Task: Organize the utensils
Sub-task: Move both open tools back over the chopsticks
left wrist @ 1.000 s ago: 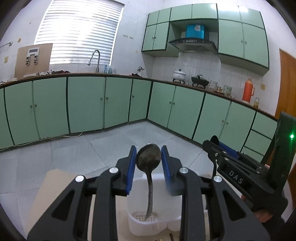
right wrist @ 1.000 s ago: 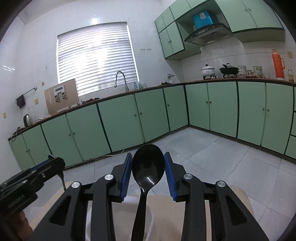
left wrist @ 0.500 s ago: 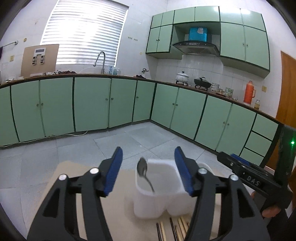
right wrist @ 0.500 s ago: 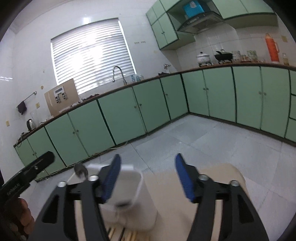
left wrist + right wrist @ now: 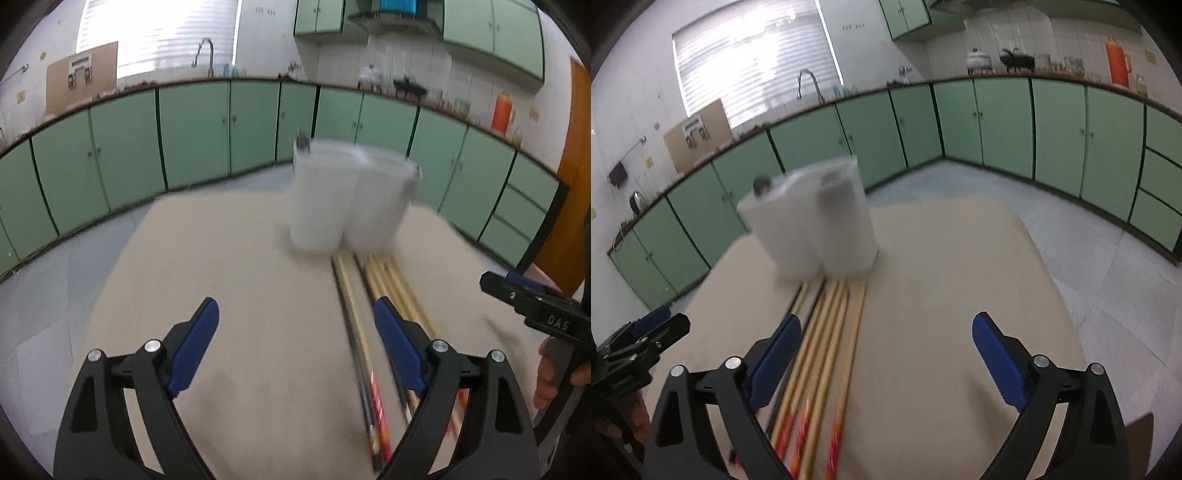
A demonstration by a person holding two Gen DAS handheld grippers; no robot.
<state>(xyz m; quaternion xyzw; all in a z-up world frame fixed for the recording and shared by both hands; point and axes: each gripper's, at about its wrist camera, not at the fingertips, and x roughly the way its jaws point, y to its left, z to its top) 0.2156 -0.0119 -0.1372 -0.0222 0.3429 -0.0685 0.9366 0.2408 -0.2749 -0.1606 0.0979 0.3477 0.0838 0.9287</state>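
The left gripper (image 5: 295, 332) and right gripper (image 5: 886, 350) are both opening wide, nothing between their jaws. Two spoons sit in the white holder (image 5: 812, 229); chopsticks (image 5: 827, 332) lie on the table (image 5: 942, 277) before it. Chopsticks look next: lower, straddle one, pinch.

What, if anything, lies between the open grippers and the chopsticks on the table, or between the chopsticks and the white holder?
Nothing visible. The chopsticks lie bare on the table, their far ends right at the white holder. The left gripper and right gripper are opening, with nothing gripped.
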